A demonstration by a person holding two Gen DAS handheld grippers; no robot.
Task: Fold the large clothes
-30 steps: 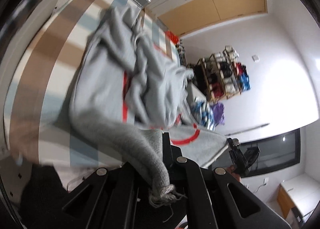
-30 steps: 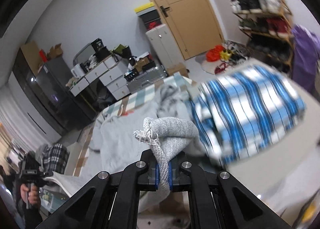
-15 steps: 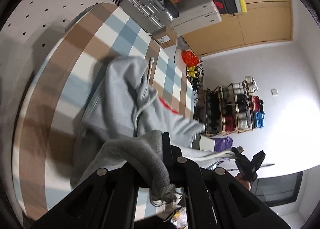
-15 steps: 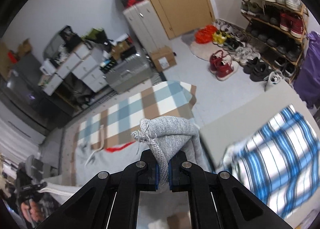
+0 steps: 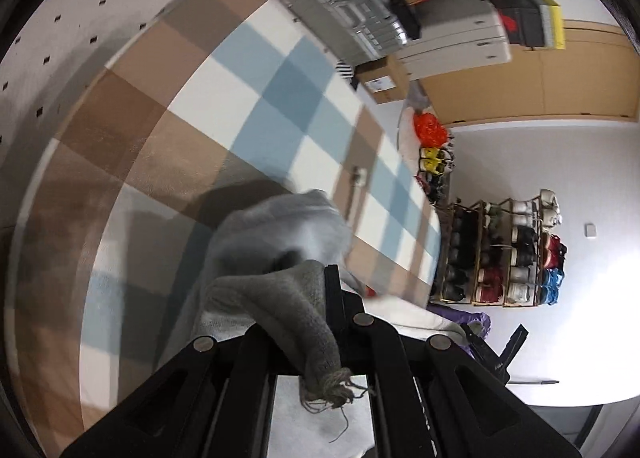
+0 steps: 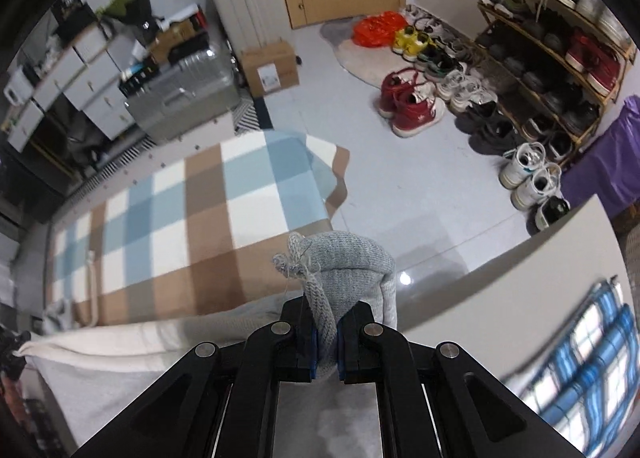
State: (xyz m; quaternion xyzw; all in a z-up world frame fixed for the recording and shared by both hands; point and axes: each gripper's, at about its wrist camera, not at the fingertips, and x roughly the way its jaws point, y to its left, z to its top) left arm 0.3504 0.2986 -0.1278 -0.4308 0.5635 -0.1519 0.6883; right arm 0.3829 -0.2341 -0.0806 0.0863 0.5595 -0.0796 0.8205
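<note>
A large grey sweatshirt hangs in the air between my two grippers, above the checked brown, blue and white blanket [image 5: 208,105]. My left gripper [image 5: 320,342] is shut on a grey ribbed corner [image 5: 296,306] of the sweatshirt with a frayed cord end. My right gripper [image 6: 326,342] is shut on the other ribbed corner [image 6: 352,262]. The garment's edge [image 6: 120,342] stretches taut from it to the left gripper at the far left. Most of the body hangs below, hidden. The blanket [image 6: 192,217] lies bare in the right wrist view.
A shoe rack [image 6: 552,41] and loose shoes [image 6: 412,105] stand to the right. A silver suitcase [image 6: 184,97], a cardboard box [image 6: 272,69] and white drawers [image 6: 92,77] line the back. A blue checked cloth [image 6: 588,358] lies on a white surface at the right.
Both grippers rose with the sweatshirt corners. The sweatshirt left the blanket, which now lies mostly bare. The right view tilted down toward the floor.
</note>
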